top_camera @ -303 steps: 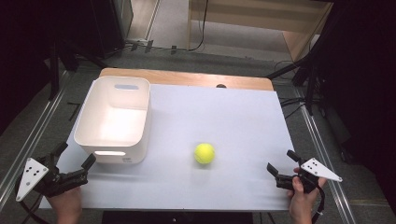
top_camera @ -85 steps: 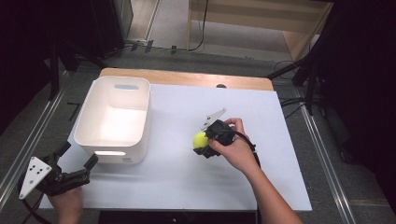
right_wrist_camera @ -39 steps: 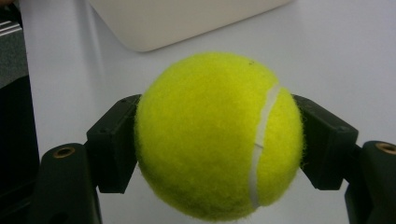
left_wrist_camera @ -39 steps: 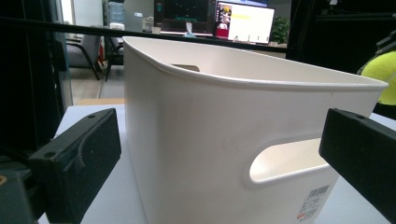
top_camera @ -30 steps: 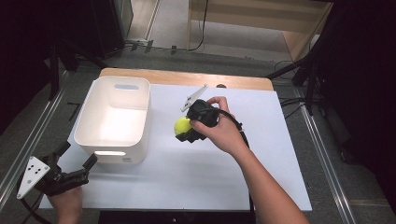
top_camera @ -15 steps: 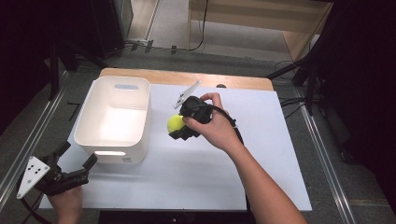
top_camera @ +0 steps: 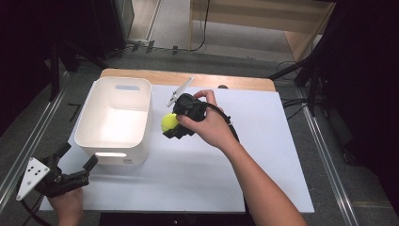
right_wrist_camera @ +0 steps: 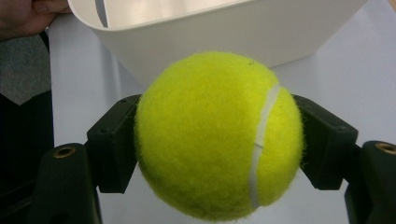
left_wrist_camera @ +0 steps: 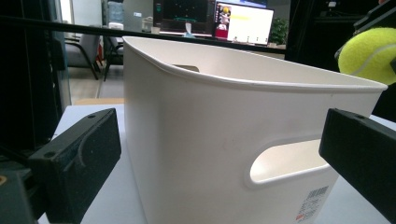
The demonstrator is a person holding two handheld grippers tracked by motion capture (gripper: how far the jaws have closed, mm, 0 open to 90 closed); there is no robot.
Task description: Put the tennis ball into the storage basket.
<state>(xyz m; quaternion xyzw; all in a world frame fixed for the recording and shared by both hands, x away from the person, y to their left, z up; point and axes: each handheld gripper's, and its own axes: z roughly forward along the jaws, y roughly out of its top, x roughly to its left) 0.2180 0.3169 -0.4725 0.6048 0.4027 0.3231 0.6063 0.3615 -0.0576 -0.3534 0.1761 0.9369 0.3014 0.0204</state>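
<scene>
tennis ball half behind right gripper

**Ball held just right of the bin**

The bin stands on the left half of the desk. Just right of its right wall, the ball sits between the jaws of the right hand-held gripper, raised off the desk, near the bin's rim. The left hand-held gripper rests at the desk's near left corner, in front of the bin, its 2 jaws apart and pointing at the bin's near wall.
</scene>
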